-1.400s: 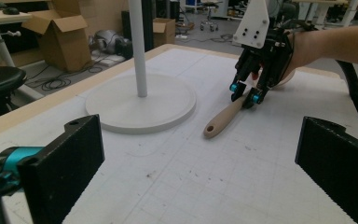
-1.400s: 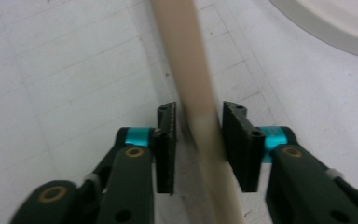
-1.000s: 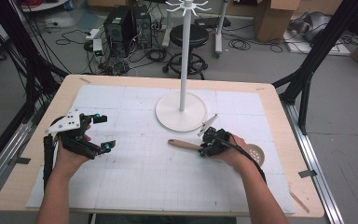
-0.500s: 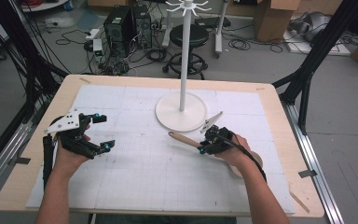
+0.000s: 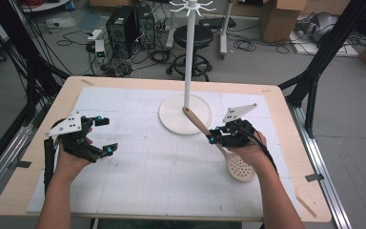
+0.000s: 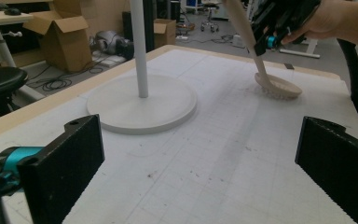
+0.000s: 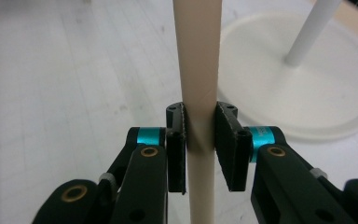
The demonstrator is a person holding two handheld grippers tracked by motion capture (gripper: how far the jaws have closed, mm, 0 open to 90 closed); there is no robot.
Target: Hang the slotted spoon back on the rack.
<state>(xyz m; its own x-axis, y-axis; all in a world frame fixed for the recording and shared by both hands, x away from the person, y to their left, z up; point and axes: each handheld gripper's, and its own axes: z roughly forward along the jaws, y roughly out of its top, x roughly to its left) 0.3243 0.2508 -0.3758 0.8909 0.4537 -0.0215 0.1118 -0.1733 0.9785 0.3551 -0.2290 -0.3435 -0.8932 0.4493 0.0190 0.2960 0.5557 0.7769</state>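
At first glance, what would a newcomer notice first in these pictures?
The right gripper is shut on the handle of a beige slotted spoon, tilted so its perforated bowl rests on the white mat. Behind it rises a tall white hook stand on a round base. On the left, the left gripper hangs open, holding nothing.

Wide-open left claw faces the stand base; beyond, the right claw grips a slotted spoon.

No legible text, labels or numbers on anything.
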